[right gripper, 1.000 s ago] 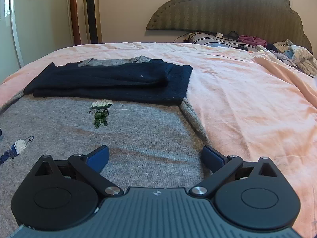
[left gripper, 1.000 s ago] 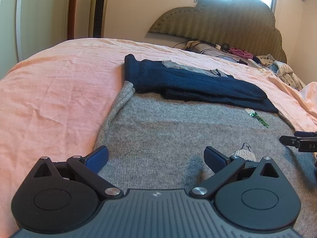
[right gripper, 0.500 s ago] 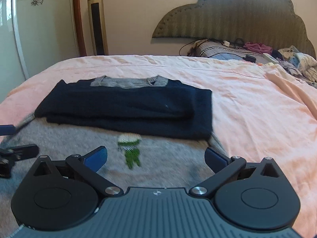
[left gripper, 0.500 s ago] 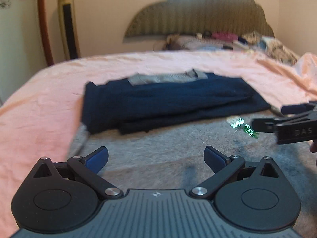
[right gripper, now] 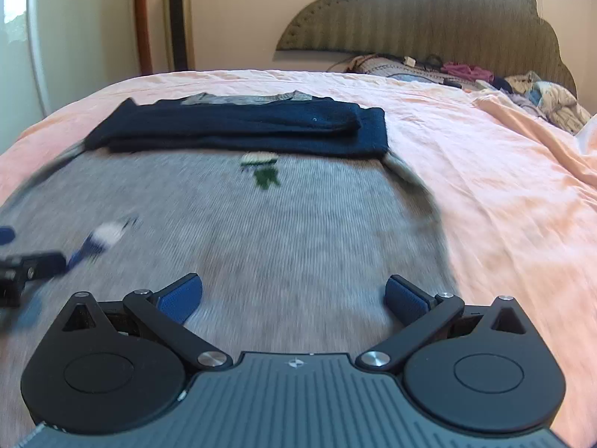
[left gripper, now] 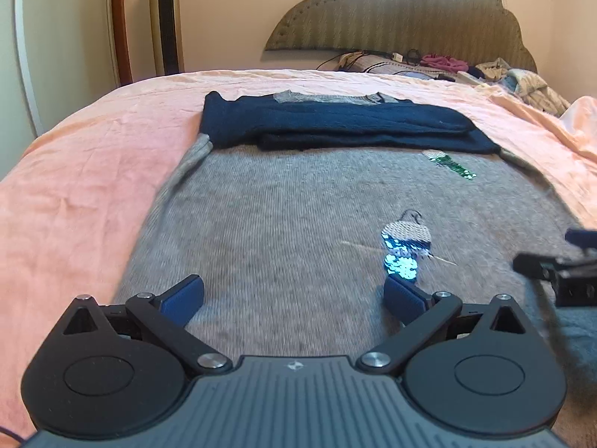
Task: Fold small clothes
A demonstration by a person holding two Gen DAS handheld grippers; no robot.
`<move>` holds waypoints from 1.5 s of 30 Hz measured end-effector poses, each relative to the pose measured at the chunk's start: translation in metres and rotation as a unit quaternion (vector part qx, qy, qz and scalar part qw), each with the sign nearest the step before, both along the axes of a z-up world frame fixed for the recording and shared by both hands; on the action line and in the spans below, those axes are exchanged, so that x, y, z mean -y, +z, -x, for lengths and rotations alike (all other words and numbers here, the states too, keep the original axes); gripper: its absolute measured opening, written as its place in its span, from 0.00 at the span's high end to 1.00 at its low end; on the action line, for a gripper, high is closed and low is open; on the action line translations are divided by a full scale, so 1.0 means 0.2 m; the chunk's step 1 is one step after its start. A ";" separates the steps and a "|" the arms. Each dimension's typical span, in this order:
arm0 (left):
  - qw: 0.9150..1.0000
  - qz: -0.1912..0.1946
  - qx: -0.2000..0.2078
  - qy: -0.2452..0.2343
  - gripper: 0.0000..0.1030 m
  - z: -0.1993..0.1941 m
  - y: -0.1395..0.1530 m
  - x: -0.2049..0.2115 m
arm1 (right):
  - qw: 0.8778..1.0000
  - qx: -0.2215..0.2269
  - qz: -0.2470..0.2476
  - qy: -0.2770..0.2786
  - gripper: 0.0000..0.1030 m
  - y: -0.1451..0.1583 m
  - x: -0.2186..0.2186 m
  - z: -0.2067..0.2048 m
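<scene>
Grey sweater (left gripper: 283, 224) lies flat on the bed (left gripper: 86, 171), navy sleeves (left gripper: 335, 123) folded across its far end near the collar. Left gripper (left gripper: 293, 295) hovers low over the near left part of the body, fingers spread wide, holding nothing. Right gripper (right gripper: 293, 293) same over the near right part, fingers apart and empty; that view is blurred. Hem is out of view below both. Risks: pinching only the top knit layer so the fold drags unevenly; uneven lift between the two hands skewing the fold; fingers snagging the sequin patch (left gripper: 405, 252); pulling too hard and shifting the sleeves.
</scene>
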State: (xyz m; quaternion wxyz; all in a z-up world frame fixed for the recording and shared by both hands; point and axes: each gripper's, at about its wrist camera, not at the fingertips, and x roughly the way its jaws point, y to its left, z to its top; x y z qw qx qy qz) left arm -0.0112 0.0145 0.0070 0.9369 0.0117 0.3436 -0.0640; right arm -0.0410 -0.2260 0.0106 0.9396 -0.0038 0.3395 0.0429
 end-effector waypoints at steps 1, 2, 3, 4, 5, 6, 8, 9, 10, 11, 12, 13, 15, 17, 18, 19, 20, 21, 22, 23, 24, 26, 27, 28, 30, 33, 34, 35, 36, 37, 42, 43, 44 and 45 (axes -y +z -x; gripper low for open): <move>1.000 0.006 0.000 0.002 0.00 -0.01 0.00 -0.01 | 1.000 0.003 -0.005 -0.004 0.00 0.00 0.01 0.02; 1.000 0.006 -0.002 0.006 0.00 -0.03 0.00 -0.01 | 1.000 0.003 -0.009 -0.009 0.00 0.00 0.02 0.02; 1.000 0.001 -0.002 0.008 0.00 -0.05 0.00 0.00 | 1.000 -0.001 -0.006 -0.013 0.00 0.00 0.01 0.00; 1.000 -0.008 -0.004 0.009 0.00 -0.07 0.00 0.02 | 1.000 -0.003 0.002 -0.014 0.00 0.00 0.00 -0.02; 1.000 -0.017 -0.005 0.009 0.00 -0.07 -0.01 0.03 | 1.000 -0.004 0.008 -0.012 0.00 -0.01 -0.01 -0.04; 1.000 -0.019 -0.004 0.009 0.00 -0.07 -0.01 0.04 | 1.000 -0.005 0.008 -0.011 0.00 -0.01 -0.01 -0.05; 1.000 -0.013 -0.003 0.010 0.00 -0.06 -0.01 0.03 | 1.000 -0.005 0.004 -0.011 0.00 -0.01 -0.01 -0.06; 1.000 -0.011 -0.003 0.010 0.00 -0.06 -0.01 0.03 | 1.000 -0.005 0.004 -0.011 0.00 -0.01 -0.01 -0.05; 1.000 -0.013 -0.003 0.010 0.00 -0.05 -0.01 0.03 | 1.000 -0.005 0.005 -0.011 0.00 -0.01 -0.01 -0.05; 1.000 -0.016 -0.003 0.010 0.00 -0.05 -0.01 0.03 | 1.000 -0.005 0.004 -0.011 0.00 -0.01 0.00 -0.05; 1.000 -0.017 -0.003 0.011 0.00 -0.05 -0.01 0.04 | 1.000 -0.005 0.004 -0.010 0.00 -0.01 0.00 -0.05; 1.000 -0.017 -0.003 0.011 0.00 -0.05 -0.01 0.04 | 1.000 -0.005 0.004 -0.010 0.00 -0.01 0.00 -0.05; 1.000 -0.018 -0.003 0.011 0.00 -0.06 -0.01 0.04 | 1.000 -0.005 0.003 -0.010 0.00 -0.01 0.00 -0.05; 1.000 -0.019 -0.003 0.012 0.00 -0.06 -0.01 0.04 | 1.000 -0.005 0.004 -0.010 0.00 -0.01 0.00 -0.05; 1.000 -0.020 -0.003 0.013 0.00 -0.06 -0.01 0.04 | 1.000 -0.005 0.004 -0.010 0.00 -0.01 0.00 -0.05; 1.000 -0.020 -0.003 0.013 0.00 -0.06 -0.01 0.04 | 1.000 -0.005 0.003 -0.010 0.00 -0.01 0.00 -0.05; 1.000 -0.020 -0.003 0.013 0.00 -0.06 -0.01 0.04 | 1.000 -0.005 0.003 -0.010 0.00 -0.01 0.00 -0.05; 1.000 -0.020 -0.003 0.013 0.00 -0.06 -0.01 0.04 | 1.000 -0.005 0.004 -0.010 0.00 -0.01 0.00 -0.05; 1.000 -0.020 -0.003 0.013 0.00 -0.06 -0.01 0.04 | 1.000 -0.005 0.004 -0.010 0.00 -0.01 0.00 -0.05; 1.000 -0.020 -0.003 0.013 0.00 -0.06 -0.01 0.04 | 1.000 -0.005 0.004 -0.011 0.00 -0.01 0.00 -0.05; 1.000 -0.020 -0.003 0.013 0.00 -0.06 -0.01 0.04 | 1.000 -0.005 0.004 -0.011 0.00 -0.01 0.00 -0.05; 1.000 -0.020 -0.003 0.013 0.00 -0.06 -0.01 0.04 | 1.000 -0.005 0.004 -0.011 0.00 -0.01 0.00 -0.05; 1.000 -0.020 -0.003 0.013 0.00 -0.06 -0.01 0.04 | 1.000 -0.005 0.004 -0.011 0.00 -0.01 0.00 -0.05; 1.000 -0.020 -0.003 0.013 0.00 -0.06 -0.01 0.04 | 1.000 -0.005 0.004 -0.011 0.00 -0.01 0.00 -0.05; 1.000 -0.020 -0.003 0.013 0.00 -0.06 -0.01 0.04 | 1.000 -0.005 0.004 -0.011 0.00 -0.01 0.00 -0.05; 1.000 -0.020 -0.003 0.013 0.00 -0.06 -0.01 0.04 | 1.000 -0.005 0.003 -0.011 0.00 -0.01 0.00 -0.05; 1.000 -0.020 -0.003 0.013 0.00 -0.06 -0.01 0.04 | 1.000 -0.005 0.004 -0.011 0.00 -0.01 0.00 -0.05; 1.000 -0.020 -0.003 0.013 0.00 -0.06 -0.01 0.04 | 1.000 -0.005 0.003 -0.011 0.00 -0.01 0.00 -0.05; 1.000 -0.020 -0.003 0.013 0.00 -0.06 -0.01 0.04 | 1.000 -0.005 0.003 -0.011 0.00 -0.01 0.00 -0.05; 1.000 -0.020 -0.003 0.013 0.00 -0.06 -0.01 0.04 | 1.000 -0.005 0.003 -0.011 0.00 -0.01 0.00 -0.05; 1.000 -0.021 -0.005 0.016 0.00 -0.06 -0.01 0.04 | 1.000 -0.005 0.006 -0.011 0.00 -0.01 -0.01 -0.04; 1.000 -0.021 -0.007 0.018 0.00 -0.05 0.00 0.04 | 1.000 -0.005 0.007 -0.012 0.00 -0.01 -0.01 -0.04; 1.000 -0.022 -0.010 0.020 0.00 -0.04 0.00 0.04 | 1.000 -0.005 0.008 -0.012 0.00 0.00 -0.01 -0.04; 0.999 -0.021 -0.014 0.021 0.00 -0.04 0.00 0.04 | 1.000 -0.005 0.009 -0.013 0.00 0.00 -0.01 -0.03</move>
